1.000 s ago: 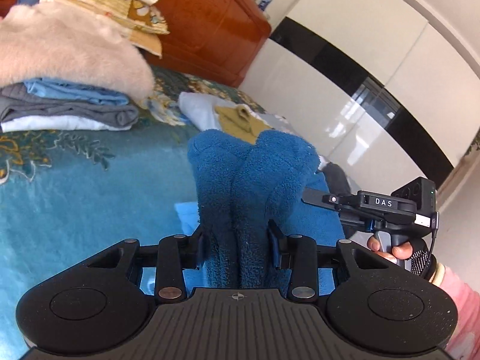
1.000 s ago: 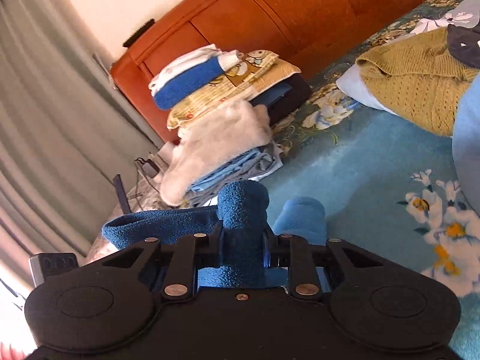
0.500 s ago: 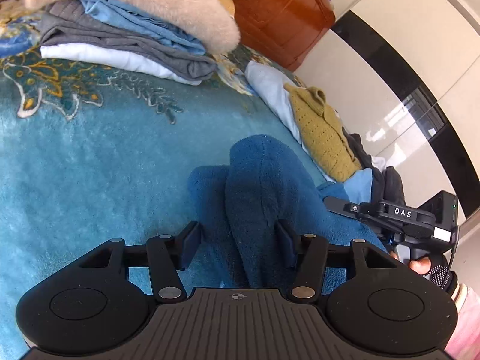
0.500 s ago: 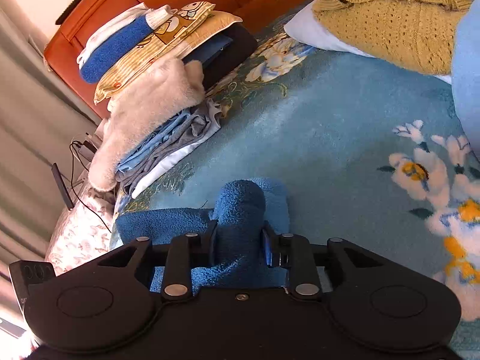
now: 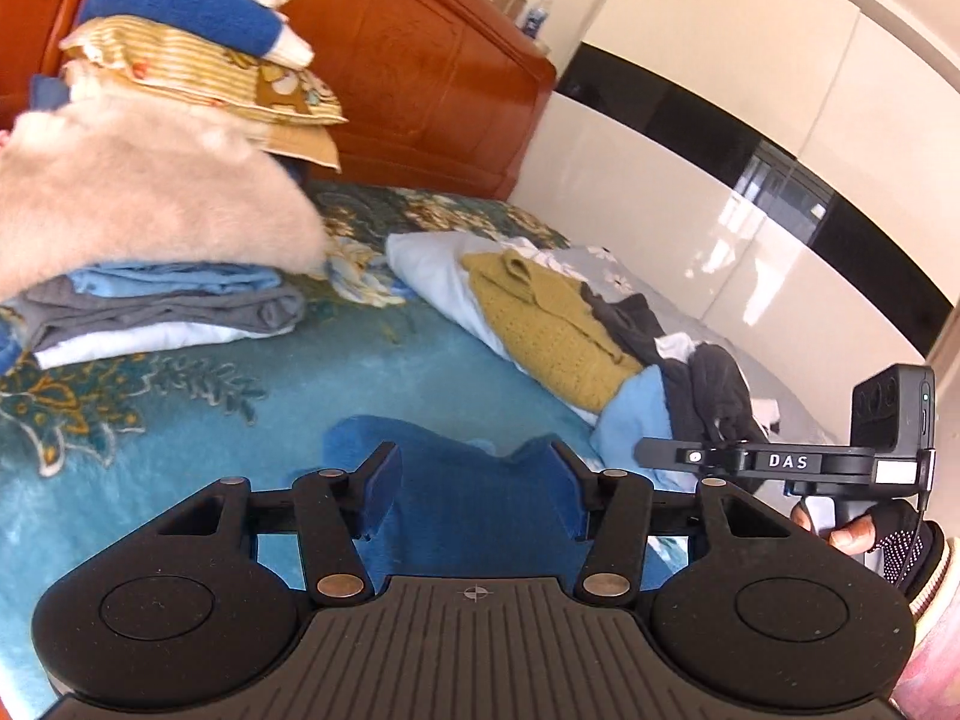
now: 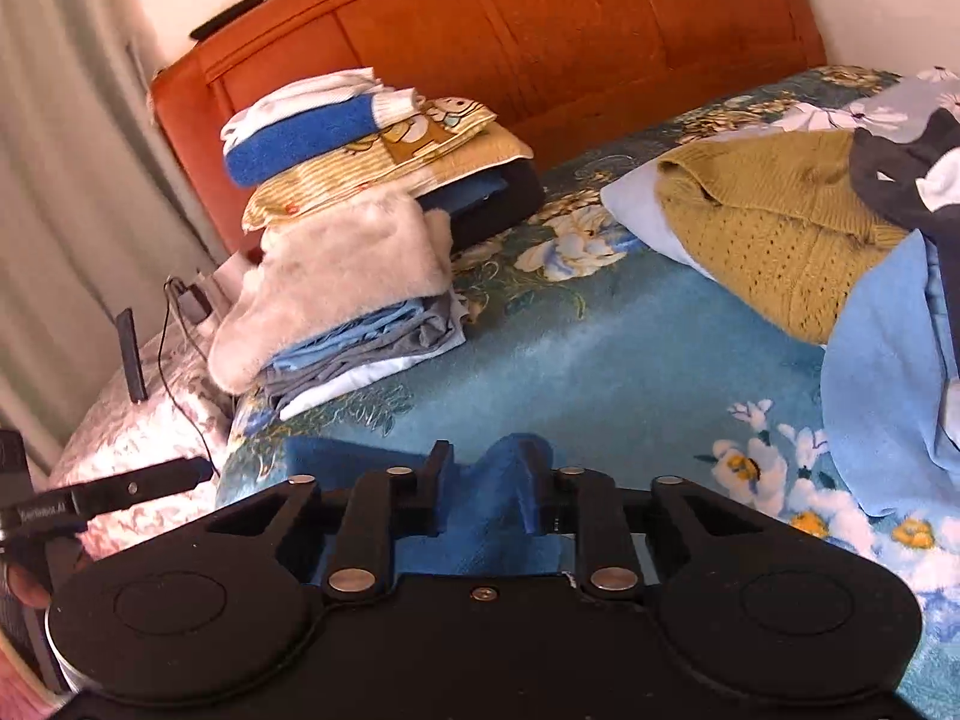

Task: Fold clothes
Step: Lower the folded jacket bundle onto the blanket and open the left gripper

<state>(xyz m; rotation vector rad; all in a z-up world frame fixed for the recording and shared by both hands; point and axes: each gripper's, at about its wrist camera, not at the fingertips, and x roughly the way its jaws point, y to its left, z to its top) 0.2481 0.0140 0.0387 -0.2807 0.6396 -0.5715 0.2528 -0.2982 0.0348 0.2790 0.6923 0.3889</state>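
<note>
Bed with teal floral plush blanket [image 5: 180, 450] carried a tall stack of folded clothes [image 6: 360, 276] by the headboard and a loose heap with a mustard knit sweater [image 5: 552, 318] to the right. Dark blue fleece garment [image 5: 468, 492] lay flat on the blanket at the near edge. Left tongs [image 5: 477, 483] were spread wide over it, gripping nothing; right tongs [image 6: 483, 495] likewise released, fleece bunched between. Risk: thick springy fleece could unfold itself.

blue floral bedspread [image 6: 630, 360] — folded stack [image 6: 360, 312] near the headboard, dark blue garment [image 5: 468, 480], unfolded heap [image 5: 570, 324].
</note>
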